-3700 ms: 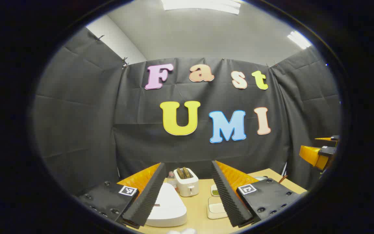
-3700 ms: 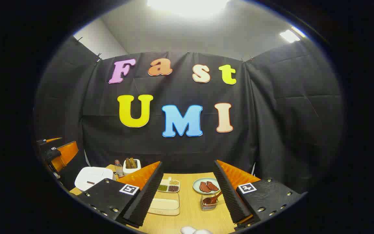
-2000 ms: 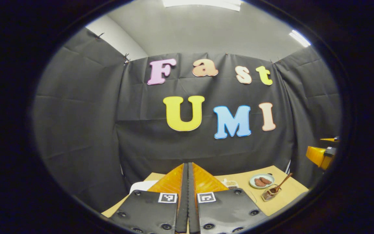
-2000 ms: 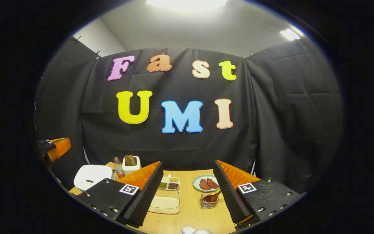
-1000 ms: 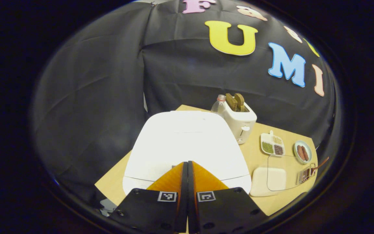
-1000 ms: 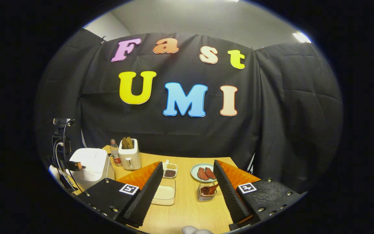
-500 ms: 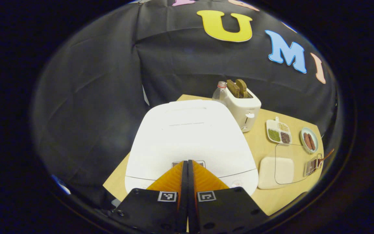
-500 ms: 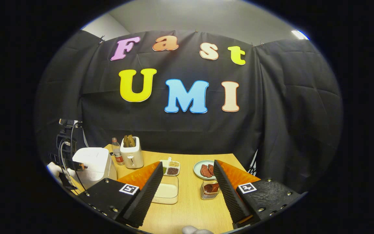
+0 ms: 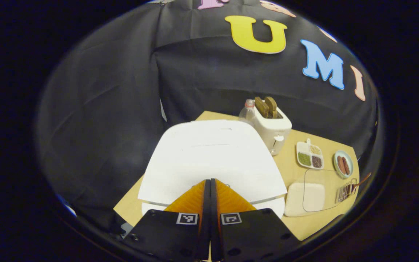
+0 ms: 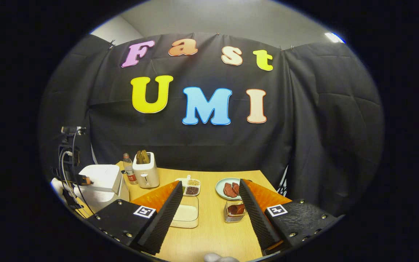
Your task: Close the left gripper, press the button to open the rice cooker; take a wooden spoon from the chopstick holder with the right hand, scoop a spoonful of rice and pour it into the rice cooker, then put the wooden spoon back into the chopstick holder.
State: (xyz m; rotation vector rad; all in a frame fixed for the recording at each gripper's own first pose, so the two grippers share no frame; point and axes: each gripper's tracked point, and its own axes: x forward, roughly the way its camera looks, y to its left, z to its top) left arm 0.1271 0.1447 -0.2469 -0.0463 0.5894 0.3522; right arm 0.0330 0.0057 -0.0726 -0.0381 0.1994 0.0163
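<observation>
Left gripper (image 9: 210, 182) fully closed, tips at front edge of white rice cooker (image 9: 209, 156), centre frame. Right gripper (image 10: 209, 198) wide apart, empty, chopstick holder (image 10: 233, 212) with wooden spoon (image 10: 235, 209) between fingers, lower centre.

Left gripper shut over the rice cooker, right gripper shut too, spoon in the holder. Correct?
Not quite: the right gripper is open, fingers spread wide in the right gripper view. The left gripper is shut over the rice cooker, and the wooden spoon sits in the chopstick holder.
</observation>
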